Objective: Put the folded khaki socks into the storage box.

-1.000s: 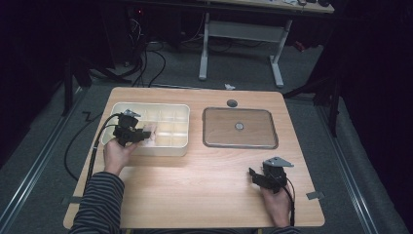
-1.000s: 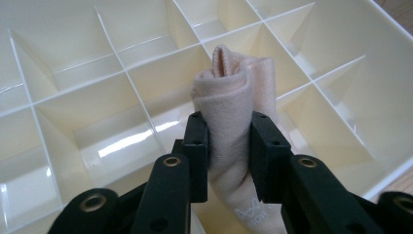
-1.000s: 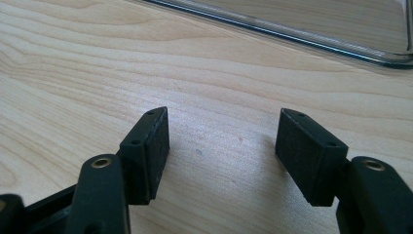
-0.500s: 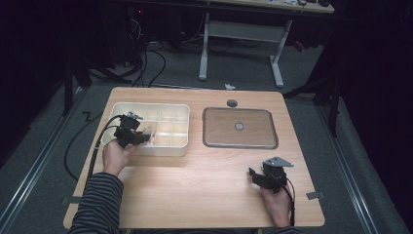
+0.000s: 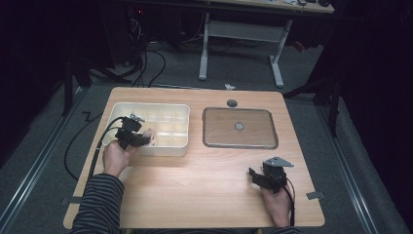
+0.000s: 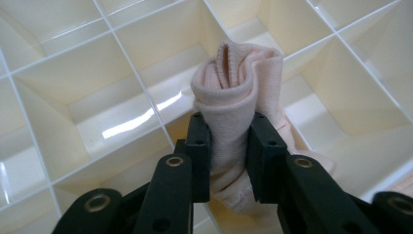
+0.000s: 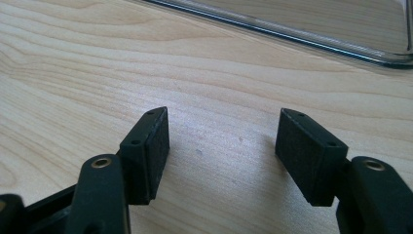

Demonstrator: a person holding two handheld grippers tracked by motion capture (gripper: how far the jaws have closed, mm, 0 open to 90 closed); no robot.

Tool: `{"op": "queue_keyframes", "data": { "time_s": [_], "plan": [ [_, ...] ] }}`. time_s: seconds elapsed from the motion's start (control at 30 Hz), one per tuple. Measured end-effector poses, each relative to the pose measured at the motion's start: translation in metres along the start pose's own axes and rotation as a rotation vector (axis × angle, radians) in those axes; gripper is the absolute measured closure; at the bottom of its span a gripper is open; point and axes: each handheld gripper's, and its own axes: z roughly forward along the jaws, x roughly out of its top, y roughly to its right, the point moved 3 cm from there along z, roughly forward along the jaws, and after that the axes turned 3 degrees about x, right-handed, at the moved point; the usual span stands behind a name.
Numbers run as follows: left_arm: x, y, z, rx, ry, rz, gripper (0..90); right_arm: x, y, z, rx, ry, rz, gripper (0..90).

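Left tongs [image 6: 229, 146] pinch a rolled pink cloth [image 6: 238, 92] above the tray [image 5: 160, 109]; right tongs [image 7: 224, 151] spread, over the surface [image 5: 195, 185] right of the tray.

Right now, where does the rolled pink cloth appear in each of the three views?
High view: the rolled pink cloth is left of centre, over the front edge of the white divided box, at the left gripper.
Left gripper view: centre, clamped between the black fingers, above the box's compartments.
Right gripper view: not in it.
Shared landmark: the white divided box, in the high and left gripper views.
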Motion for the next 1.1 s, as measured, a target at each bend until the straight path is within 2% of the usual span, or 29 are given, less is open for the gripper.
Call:
{"op": "queue_keyframes", "data": {
  "time_s": [0.03,0.17,0.27,0.33,0.43,0.57,0.73,0.8,0.9,1.1],
  "plan": [
    [-0.001,0.0,0.001,-0.002,0.001,-0.007,73.9,0.0,0.0,0.0,0.0,0.0,0.0,37.3],
    [-0.003,0.003,0.003,0.019,-0.038,0.013,74.0,0.0,0.0,0.0,0.0,0.0,0.0,37.3],
    [-0.003,0.003,0.003,0.016,-0.035,0.01,73.7,0.0,0.0,0.0,0.0,0.0,0.0,37.3],
    [-0.003,0.002,0.002,0.0,-0.035,0.002,72.1,0.0,0.0,0.0,0.0,0.0,0.001,37.3],
    [-0.002,0.001,0.0,-0.025,-0.015,-0.029,65.6,0.0,0.0,0.0,0.0,0.0,0.0,37.3],
    [0.0,0.001,-0.005,-0.031,0.017,-0.047,59.3,0.0,0.0,0.0,0.0,0.0,0.001,37.3],
    [0.007,0.002,-0.013,-0.031,0.076,-0.061,58.0,0.0,0.0,0.0,0.0,0.0,0.0,37.3],
    [0.012,0.003,-0.017,-0.017,0.099,-0.055,58.4,0.0,0.0,0.0,0.0,0.0,0.0,37.3],
    [0.016,0.003,-0.019,-0.006,0.138,-0.075,63.1,0.0,0.0,0.0,0.0,0.0,0.001,37.3],
    [0.015,0.002,-0.011,0.019,0.118,-0.078,74.5,0.0,0.0,0.0,0.001,0.0,0.0,37.2]
  ]
}}
